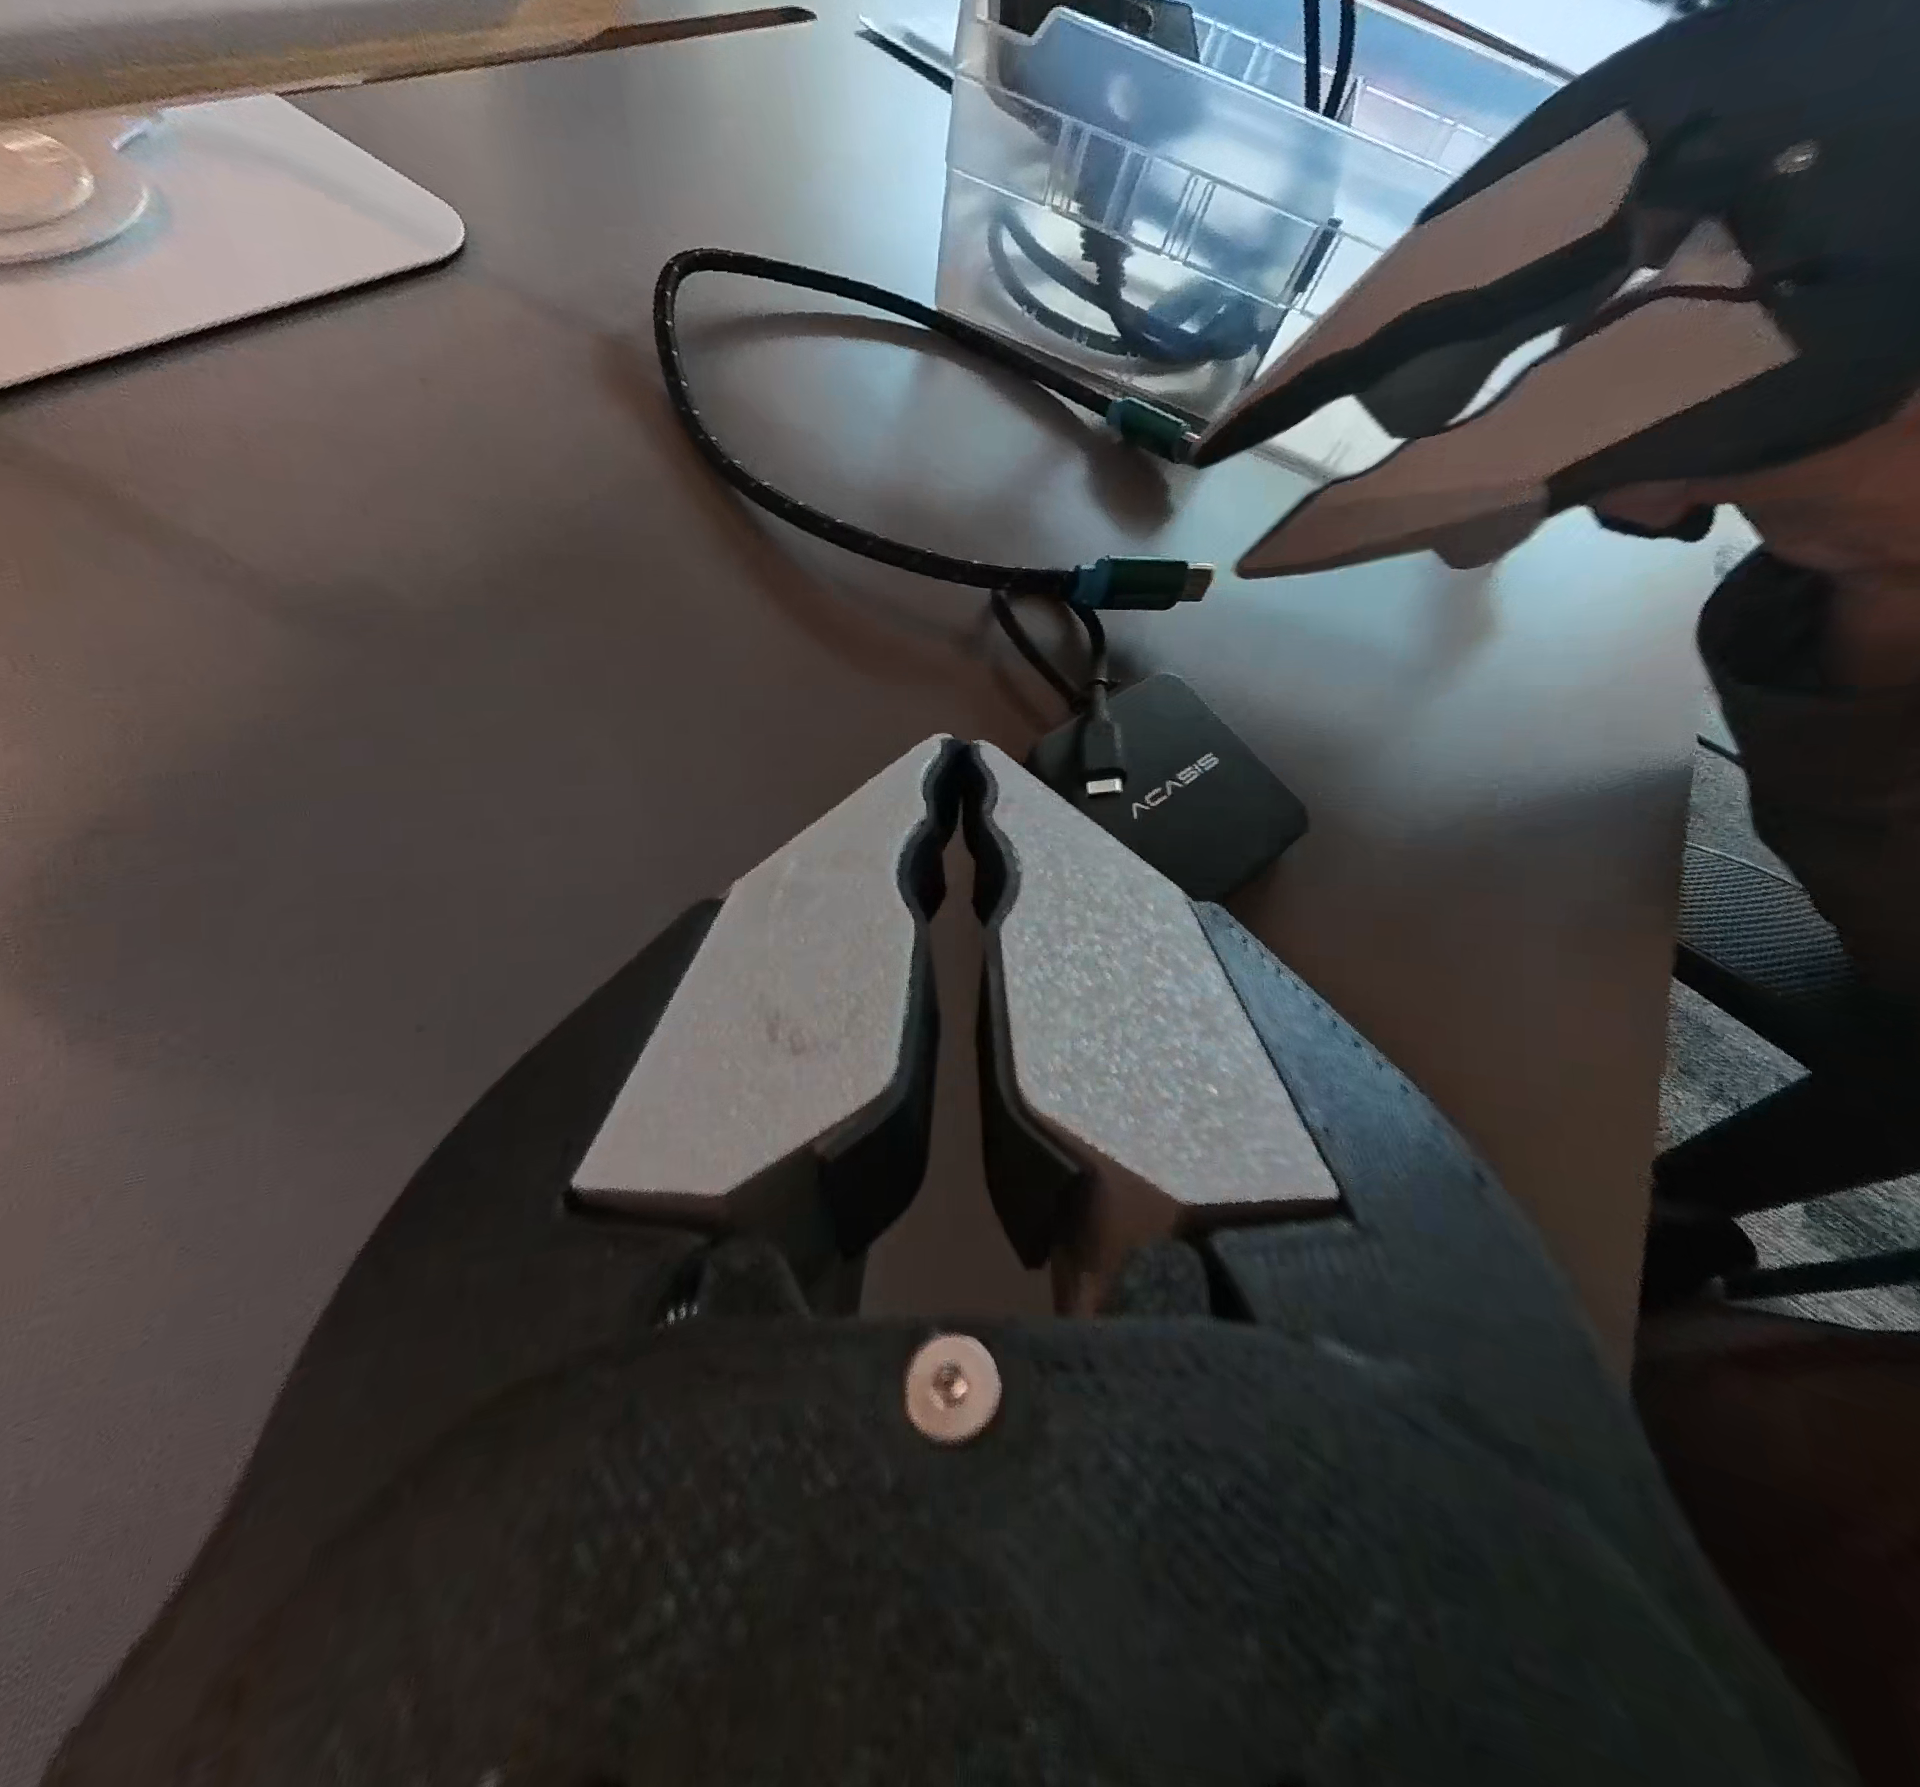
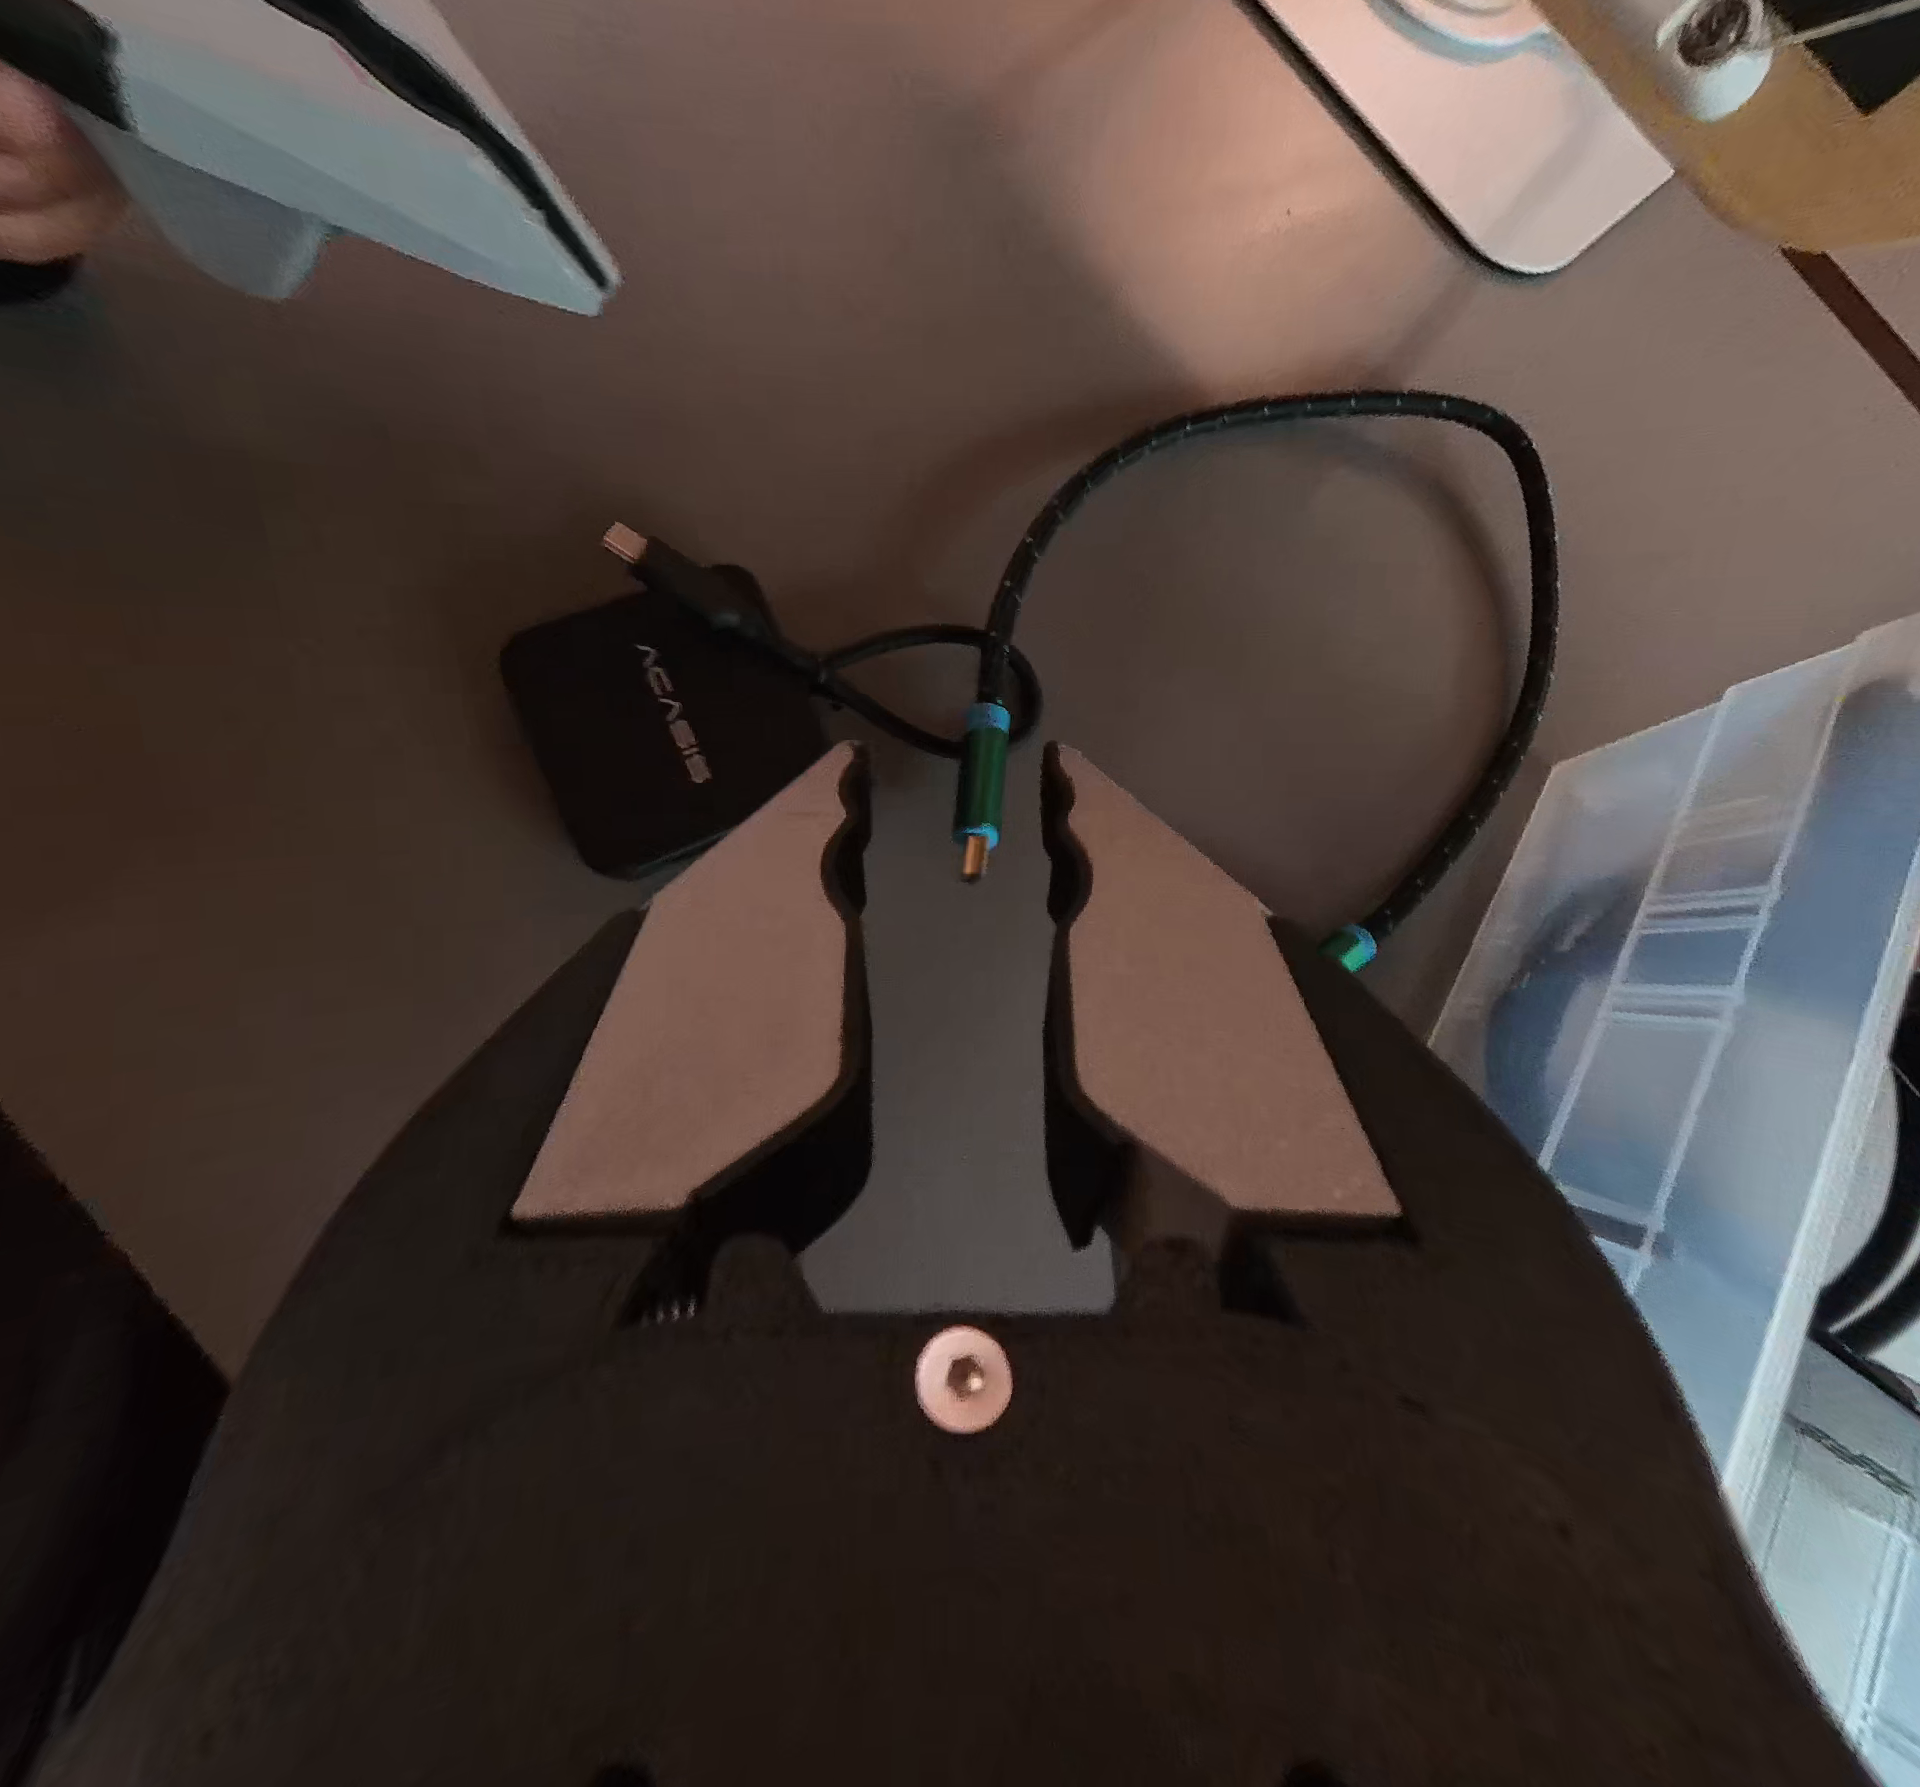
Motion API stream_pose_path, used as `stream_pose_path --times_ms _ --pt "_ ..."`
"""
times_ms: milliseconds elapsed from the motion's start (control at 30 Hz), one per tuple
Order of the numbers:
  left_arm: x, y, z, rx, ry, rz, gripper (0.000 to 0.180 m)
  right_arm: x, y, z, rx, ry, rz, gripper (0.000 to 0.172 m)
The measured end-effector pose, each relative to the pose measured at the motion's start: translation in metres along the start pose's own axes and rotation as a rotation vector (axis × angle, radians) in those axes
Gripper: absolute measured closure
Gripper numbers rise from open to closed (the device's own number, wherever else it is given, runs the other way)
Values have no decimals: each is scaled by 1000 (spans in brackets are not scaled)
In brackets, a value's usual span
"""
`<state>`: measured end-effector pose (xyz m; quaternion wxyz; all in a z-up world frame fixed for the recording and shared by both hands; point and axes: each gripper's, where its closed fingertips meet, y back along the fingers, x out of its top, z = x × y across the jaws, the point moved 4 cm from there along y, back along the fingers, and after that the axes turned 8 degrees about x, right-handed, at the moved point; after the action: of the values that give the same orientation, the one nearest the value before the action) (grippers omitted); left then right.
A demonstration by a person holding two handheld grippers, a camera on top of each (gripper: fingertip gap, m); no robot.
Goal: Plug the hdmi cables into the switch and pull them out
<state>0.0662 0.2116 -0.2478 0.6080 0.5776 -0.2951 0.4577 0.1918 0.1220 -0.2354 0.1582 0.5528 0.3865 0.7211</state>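
Right claw apart around green metallic plug, left claw together, braided cable, matte square switch

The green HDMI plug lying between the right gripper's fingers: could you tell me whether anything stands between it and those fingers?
Nothing visible does. The green HDMI plug lies on the table between the open right gripper fingers, with bare gaps either side. The switch's thin black cable loops behind it.

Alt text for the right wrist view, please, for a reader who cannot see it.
The right gripper hangs open over a brown table, a green HDMI plug lying loose between its fingers, touching neither. A black switch lies left; the braided cable loops right toward a clear bin.
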Motion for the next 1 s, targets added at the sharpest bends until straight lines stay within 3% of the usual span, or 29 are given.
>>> stream_pose_path --times_ms 167,333,533,700,767,833,1000 --pt "3 0 -2 -24 40 36 180 11 8 -17 48 59 33 129" --pt "5 2 -8 -2 64 64 180 15 3 -44 215 141 68 114" --pt "5 2 -6 -12 47 67 180 -9 -25 -46 256 173 -81 103" --pt "3 -1 3 -10 -40 48 180 -14 -42 -42 236 191 -95 99" --pt "1 0 14 -65 -101 46 145 -15 -44 -41 247 187 -84 100" --pt "0 -1 19 -67 -147 43 140 -16 -44 -43 276 186 -89 110" --pt "-3 -2 30 -66 -267 42 122 -14 -45 -42 293 134 -77 110"
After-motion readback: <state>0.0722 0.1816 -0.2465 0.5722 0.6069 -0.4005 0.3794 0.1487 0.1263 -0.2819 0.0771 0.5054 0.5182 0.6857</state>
